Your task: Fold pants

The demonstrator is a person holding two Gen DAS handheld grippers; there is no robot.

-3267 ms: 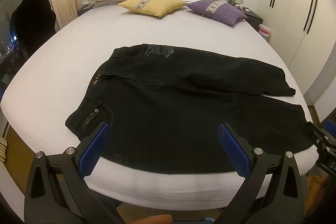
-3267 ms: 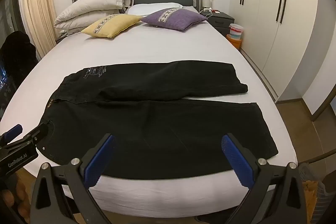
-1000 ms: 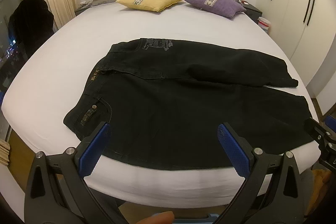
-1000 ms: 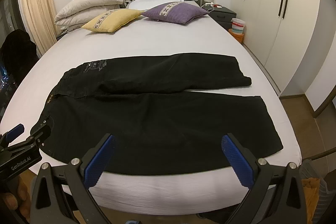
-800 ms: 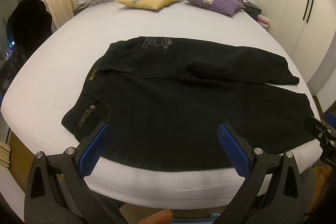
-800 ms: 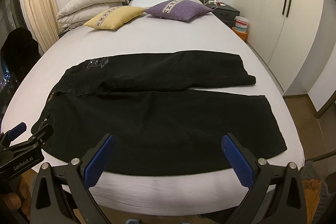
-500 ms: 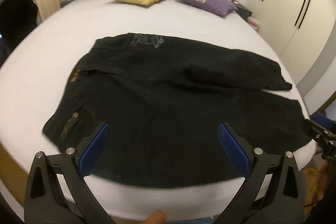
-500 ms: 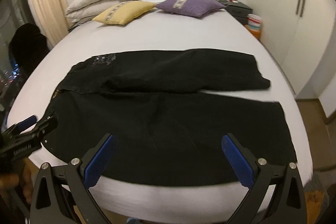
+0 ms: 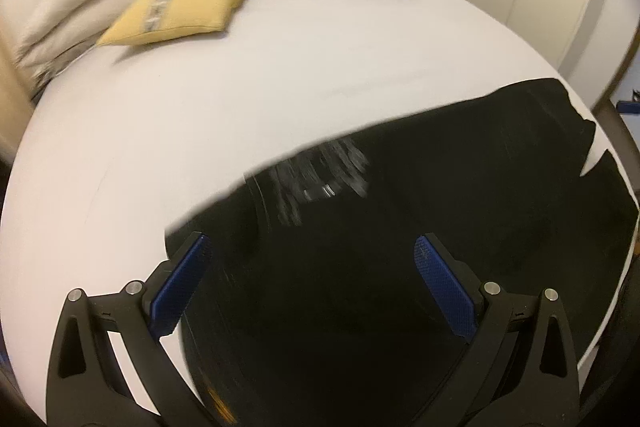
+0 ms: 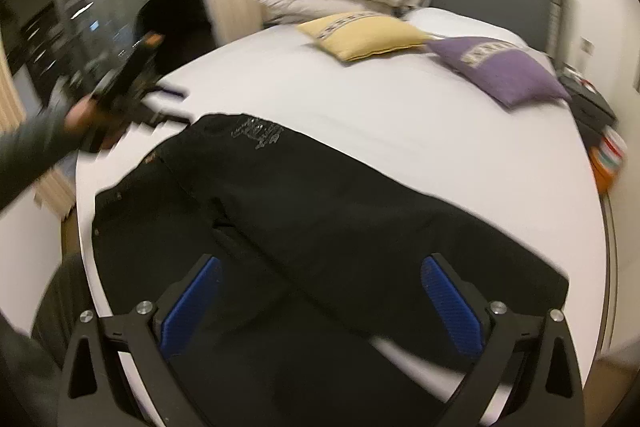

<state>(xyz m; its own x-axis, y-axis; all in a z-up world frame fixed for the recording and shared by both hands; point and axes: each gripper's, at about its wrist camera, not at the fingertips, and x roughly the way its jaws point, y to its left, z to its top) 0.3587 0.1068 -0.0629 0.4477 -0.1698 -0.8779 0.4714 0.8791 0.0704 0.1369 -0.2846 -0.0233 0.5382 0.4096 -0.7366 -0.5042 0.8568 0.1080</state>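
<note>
Left gripper (image 9: 312,283) has swung in over the waistband of the black pants (image 10: 320,227), jaws wide open, nothing gripped. Pants still flat on the bed (image 10: 380,115), unfolded. Right gripper (image 10: 320,299) now over the legs, jaws open, empty.

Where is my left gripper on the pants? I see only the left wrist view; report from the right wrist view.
Observer: The left gripper is at the far waistband corner of the pants, beside the printed patch. Blur hides any contact.
Operator: Report the right gripper.
Observer: The right gripper is open above the pant legs, gripping nothing.
Operator: Name what holds the left one.
Observer: A hand in a grey sleeve.
</note>
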